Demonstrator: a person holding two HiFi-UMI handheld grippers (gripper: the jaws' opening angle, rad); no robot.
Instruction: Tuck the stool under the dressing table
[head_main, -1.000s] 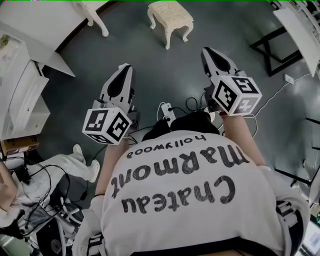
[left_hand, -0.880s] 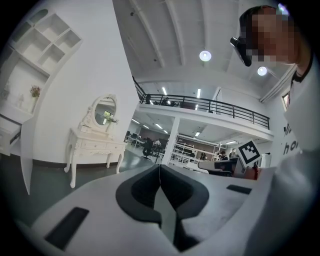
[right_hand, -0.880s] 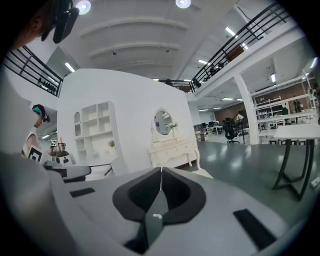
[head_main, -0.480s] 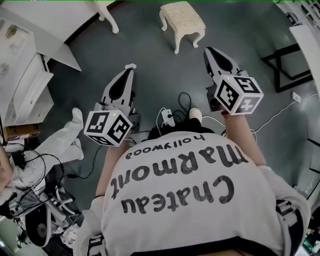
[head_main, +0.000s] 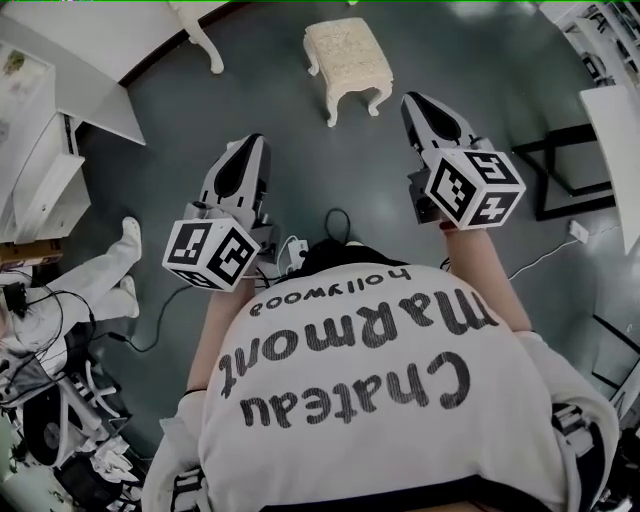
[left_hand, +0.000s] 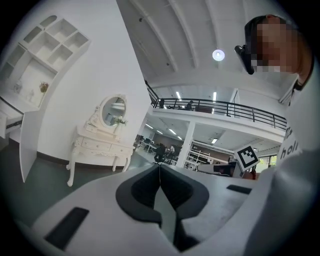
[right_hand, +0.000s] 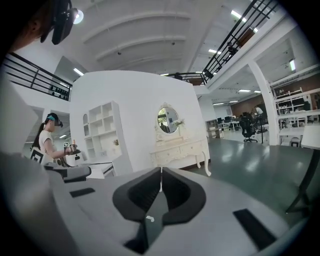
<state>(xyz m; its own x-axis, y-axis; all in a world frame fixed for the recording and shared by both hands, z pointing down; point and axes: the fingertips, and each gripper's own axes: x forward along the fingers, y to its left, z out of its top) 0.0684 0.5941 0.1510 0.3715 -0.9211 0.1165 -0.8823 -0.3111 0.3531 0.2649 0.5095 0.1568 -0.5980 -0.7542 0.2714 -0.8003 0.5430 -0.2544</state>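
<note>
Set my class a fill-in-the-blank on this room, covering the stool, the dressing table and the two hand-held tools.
1. The stool stands on the open ___, not under the dressing table.
2. The dressing table carries an oval ___ on top.
3. The left tool and the right tool both have their jaws ___, holding nothing.
Missing words: floor; mirror; shut.

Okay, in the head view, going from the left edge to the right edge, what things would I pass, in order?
White-trousered leg of a person sitting on the floor → left tongs → stool → right tongs → black metal frame.
</note>
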